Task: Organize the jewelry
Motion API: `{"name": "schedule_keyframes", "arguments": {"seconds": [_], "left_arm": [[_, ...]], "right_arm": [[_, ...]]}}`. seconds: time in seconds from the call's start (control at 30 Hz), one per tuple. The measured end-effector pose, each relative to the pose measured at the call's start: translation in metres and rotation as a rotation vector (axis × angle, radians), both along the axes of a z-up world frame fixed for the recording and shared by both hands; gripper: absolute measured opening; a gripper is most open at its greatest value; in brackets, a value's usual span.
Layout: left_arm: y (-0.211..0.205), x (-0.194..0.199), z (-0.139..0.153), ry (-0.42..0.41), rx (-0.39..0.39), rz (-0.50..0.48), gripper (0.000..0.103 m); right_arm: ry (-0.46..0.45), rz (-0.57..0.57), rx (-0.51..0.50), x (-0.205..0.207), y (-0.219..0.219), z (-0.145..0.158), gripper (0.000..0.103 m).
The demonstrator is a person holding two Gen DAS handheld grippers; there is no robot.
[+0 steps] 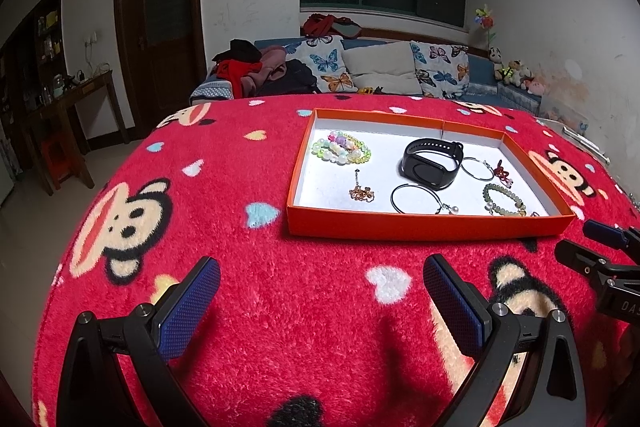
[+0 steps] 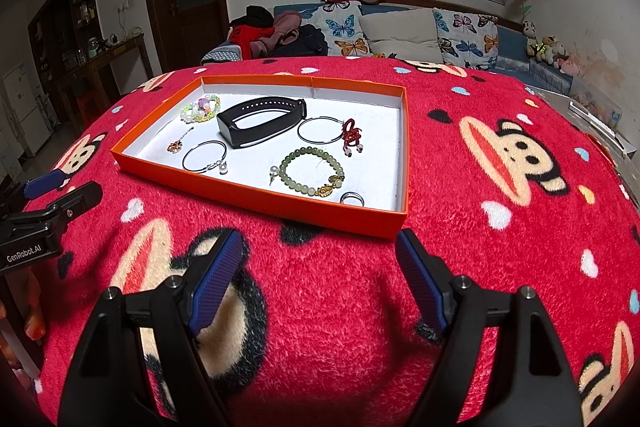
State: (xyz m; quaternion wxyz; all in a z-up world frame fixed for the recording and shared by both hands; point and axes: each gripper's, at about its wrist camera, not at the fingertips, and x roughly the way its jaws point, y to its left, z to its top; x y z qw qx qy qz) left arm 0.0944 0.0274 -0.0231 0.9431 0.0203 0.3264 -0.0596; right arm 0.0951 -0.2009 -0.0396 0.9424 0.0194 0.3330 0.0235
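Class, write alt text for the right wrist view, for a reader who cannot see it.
An orange tray on a red cartoon-monkey blanket holds a black watch band, a green bead bracelet, hoop earrings and a silver ring. The right claw hangs open and empty just short of the tray.

I counted one orange tray (image 2: 256, 189) on one red blanket (image 2: 328, 291). In it lay one black watch band (image 2: 260, 121), two thin silver hoops (image 2: 204, 157), one green bead bracelet (image 2: 312, 171), one pile of pastel bead bracelets (image 1: 340, 149), number in it unclear, one small gold chain piece (image 1: 361, 191), one red knotted charm (image 2: 352, 137), one silver ring (image 2: 352, 198) and one pearl stud (image 2: 274, 171).
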Motion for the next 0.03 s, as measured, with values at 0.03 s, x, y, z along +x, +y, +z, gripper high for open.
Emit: {"name": "schedule_keyframes", "arguments": {"seconds": [0.03], "left_arm": [[-0.0001,0.0014,0.0004,0.002,0.000,-0.003,0.103]], "right_arm": [[0.000,0.000,0.000,0.0000,0.0003,-0.0002,0.080]]}}
